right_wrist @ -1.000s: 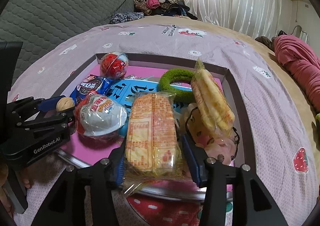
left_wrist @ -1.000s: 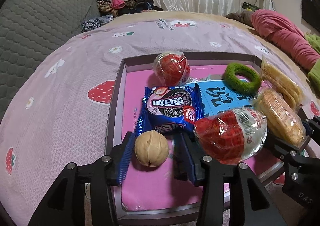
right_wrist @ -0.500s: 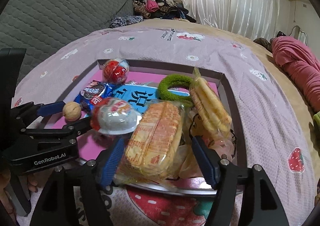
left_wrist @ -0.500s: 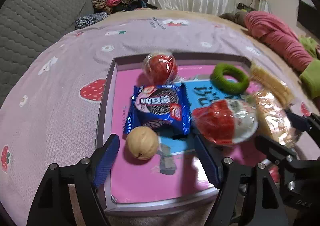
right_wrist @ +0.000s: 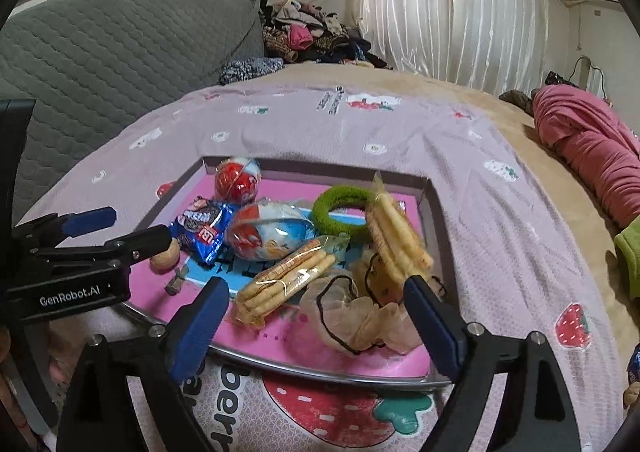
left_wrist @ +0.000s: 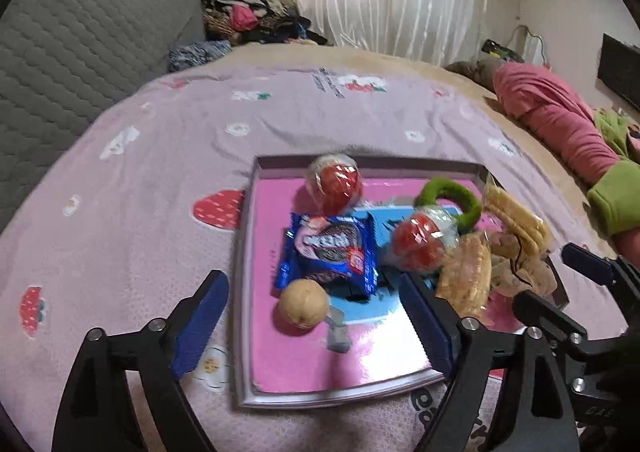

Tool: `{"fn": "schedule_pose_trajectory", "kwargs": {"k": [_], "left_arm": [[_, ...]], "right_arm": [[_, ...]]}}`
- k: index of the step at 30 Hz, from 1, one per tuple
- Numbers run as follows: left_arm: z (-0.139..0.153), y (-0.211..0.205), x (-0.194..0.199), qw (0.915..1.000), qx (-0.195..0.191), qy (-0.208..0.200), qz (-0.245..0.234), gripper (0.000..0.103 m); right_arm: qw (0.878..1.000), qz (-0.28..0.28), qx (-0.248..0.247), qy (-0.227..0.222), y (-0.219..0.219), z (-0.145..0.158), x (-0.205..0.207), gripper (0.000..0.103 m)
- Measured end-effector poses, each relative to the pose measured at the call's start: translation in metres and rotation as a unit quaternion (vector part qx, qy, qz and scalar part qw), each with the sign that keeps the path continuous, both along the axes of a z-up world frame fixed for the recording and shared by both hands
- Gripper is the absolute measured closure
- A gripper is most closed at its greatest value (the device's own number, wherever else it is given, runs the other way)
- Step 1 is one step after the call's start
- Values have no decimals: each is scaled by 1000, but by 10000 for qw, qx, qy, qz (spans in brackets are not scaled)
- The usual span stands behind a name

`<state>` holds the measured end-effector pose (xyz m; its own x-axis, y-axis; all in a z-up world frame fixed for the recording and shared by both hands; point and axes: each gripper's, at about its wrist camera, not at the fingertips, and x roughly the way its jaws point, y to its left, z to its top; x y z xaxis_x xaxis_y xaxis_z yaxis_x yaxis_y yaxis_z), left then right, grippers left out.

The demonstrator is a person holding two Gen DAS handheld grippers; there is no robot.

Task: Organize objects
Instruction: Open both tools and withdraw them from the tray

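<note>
In the left wrist view, the left gripper [left_wrist: 316, 312] hangs low in the frame, its jaws spreading wide and pinching nothing. The walnut [left_wrist: 303, 303] lies loose between them on the pink tray [left_wrist: 280, 364], just below the blue cookie packet [left_wrist: 330, 248].

In the right wrist view, the right gripper [right_wrist: 316, 318] is opening too, empty. The biscuit pack [right_wrist: 286, 278] rests in the tray at lower centre, beside a beige scrunchie [right_wrist: 360, 316].
</note>
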<state>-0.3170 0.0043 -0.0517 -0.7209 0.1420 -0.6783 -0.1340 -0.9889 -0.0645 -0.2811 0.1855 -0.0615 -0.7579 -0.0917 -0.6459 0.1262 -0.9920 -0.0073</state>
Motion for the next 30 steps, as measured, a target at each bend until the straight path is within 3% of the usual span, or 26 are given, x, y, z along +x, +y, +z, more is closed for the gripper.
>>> {"fn": "schedule_pose_trajectory", "kwargs": {"k": [5,19,30], "left_arm": [[11,-6,6,9999,45,131,66,8],[35,-13,26,9983,-237,460,282,8],[72,-20,87,9957,-183,718,561,7]], "right_arm": [[9992,-147,-10,379,2,17,14,1],[9940,-303,-64,1046,7,55,39,1],[9942,-266,-55,1040,8,85,69,1]]}}
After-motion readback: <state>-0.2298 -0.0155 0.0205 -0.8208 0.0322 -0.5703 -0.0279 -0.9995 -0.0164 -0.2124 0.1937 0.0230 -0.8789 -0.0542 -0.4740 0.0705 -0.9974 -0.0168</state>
